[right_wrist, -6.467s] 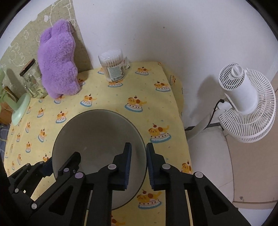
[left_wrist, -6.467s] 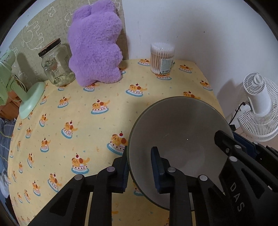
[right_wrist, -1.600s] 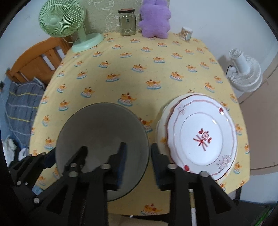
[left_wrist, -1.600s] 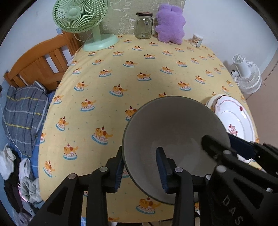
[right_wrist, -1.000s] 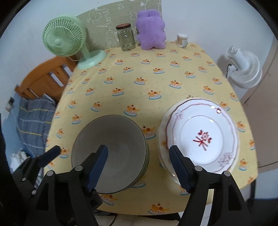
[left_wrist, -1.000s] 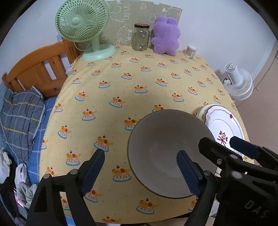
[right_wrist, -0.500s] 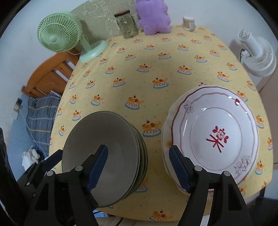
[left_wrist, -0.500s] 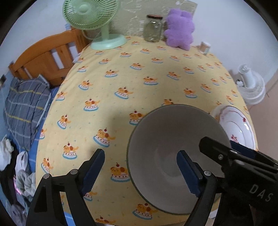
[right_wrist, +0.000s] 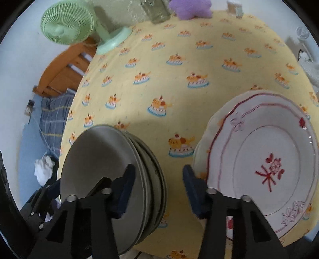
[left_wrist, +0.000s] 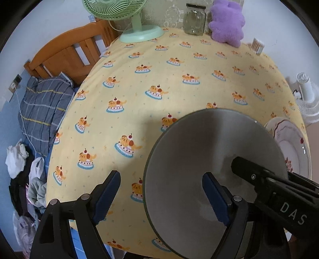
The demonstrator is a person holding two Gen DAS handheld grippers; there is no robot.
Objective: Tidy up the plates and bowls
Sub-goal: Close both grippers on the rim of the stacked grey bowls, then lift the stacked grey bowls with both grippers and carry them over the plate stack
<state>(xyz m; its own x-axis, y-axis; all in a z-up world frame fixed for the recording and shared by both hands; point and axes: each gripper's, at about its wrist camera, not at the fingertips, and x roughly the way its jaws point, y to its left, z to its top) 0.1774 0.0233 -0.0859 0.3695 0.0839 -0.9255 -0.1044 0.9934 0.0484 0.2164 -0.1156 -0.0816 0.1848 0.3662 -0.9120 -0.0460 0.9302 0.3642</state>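
Both grippers are over the near edge of the table w/ the yellow cartoon-dog tablecloth [left_wrist: 179,65]. Left gripper [left_wrist: 161,197] is spread wide and gripping nothing: one pad sits over bare cloth at about 9 o'clock of the grey bowl stack [right_wrist: 111,171], the other hangs over the inside of the top bowl, not touching the rim afaict. Right gripper [right_wrist: 157,187] has its jaws closing right now, straddling the stack's right rim, one pad inside the top bowl and one outside in the gap toward the white plates w/ red pattern [right_wrist: 265,165]; pads aren't pressing on it. Plates are stacked at 3 o'clock of the bowls, close but apart. Far side at 12 o'clock: green desk fan [left_wrist: 127,18], glass jar [left_wrist: 194,20], purple plush [left_wrist: 227,24].
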